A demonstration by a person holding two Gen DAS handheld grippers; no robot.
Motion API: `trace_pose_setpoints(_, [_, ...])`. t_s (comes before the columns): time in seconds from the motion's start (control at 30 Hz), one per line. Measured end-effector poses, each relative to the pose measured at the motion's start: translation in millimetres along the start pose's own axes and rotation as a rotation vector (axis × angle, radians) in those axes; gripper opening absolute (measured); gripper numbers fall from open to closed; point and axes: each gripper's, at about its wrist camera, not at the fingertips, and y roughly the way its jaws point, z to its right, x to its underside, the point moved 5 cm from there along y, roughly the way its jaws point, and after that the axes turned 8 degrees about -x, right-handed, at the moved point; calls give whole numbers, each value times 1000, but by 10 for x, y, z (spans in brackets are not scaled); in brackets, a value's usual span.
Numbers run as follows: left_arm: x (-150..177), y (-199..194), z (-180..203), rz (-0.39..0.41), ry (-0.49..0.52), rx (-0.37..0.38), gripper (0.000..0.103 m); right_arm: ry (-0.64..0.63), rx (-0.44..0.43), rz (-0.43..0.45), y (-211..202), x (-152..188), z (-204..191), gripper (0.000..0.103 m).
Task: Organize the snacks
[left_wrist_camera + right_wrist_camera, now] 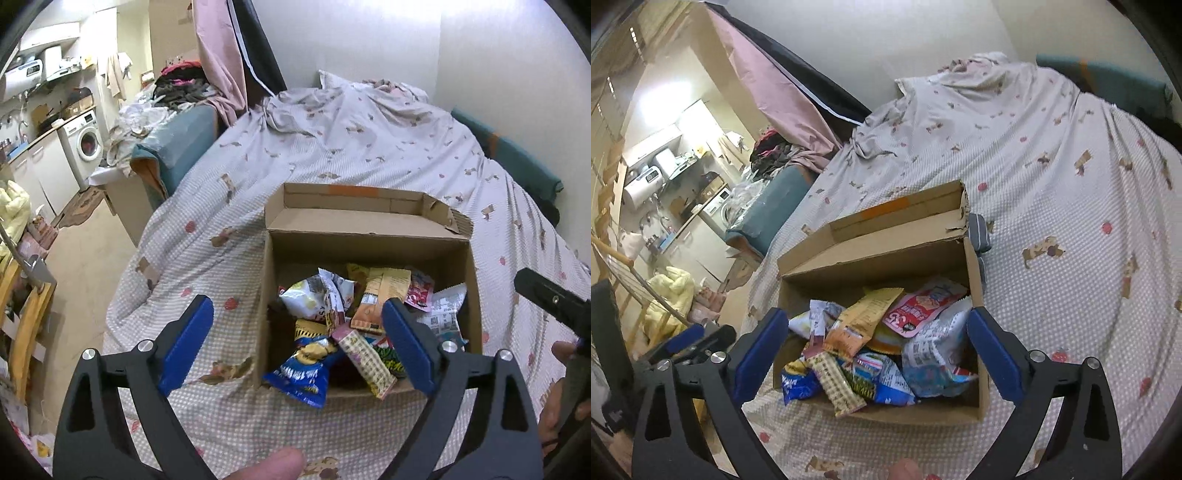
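Snack box on the bed – both grippers spread wide, nothing held

Cardboard box sits lower centre, packets piled inside – light, crinkly, slippery, prob best pinched by a sealed edge. Left gripper & right gripper empty.

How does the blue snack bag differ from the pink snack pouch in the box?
The blue snack bag hangs over the near edge of the cardboard box, partly outside; the pink snack pouch lies fully inside, towards the far right corner. The blue bag looks crumpled, the pink pouch flatter. Both lie loose in the pile, and neither open gripper holds them.
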Motion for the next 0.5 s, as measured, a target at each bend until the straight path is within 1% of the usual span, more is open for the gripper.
trace_pose_setpoints(0.03, [28, -53, -19, 7, 6, 1, 92, 0, 4, 3, -40, 45, -10, 101])
trace_pose_setpoints(0.07, [46, -85, -28, 10, 9, 3, 96, 6, 7, 5, -77, 93, -16, 103])
trace_pose_setpoints(0.13, [113, -175, -72, 21, 11, 13, 103, 20, 8, 5, -132, 172, -32, 103])
trace_pose_setpoints(0.27, [260, -286, -138, 20, 11, 24, 103, -17, 40, 2, -244, 326, -119, 103])
trace_pose_setpoints(0.37, [419, -338, -186, 5, 4, 28, 103, -35, 60, 9, -355, 451, -197, 103])
trace_pose_setpoints(0.5, [692, -365, -258, -18, -4, 33, 103, -67, 113, 16, -483, 657, -285, 103])
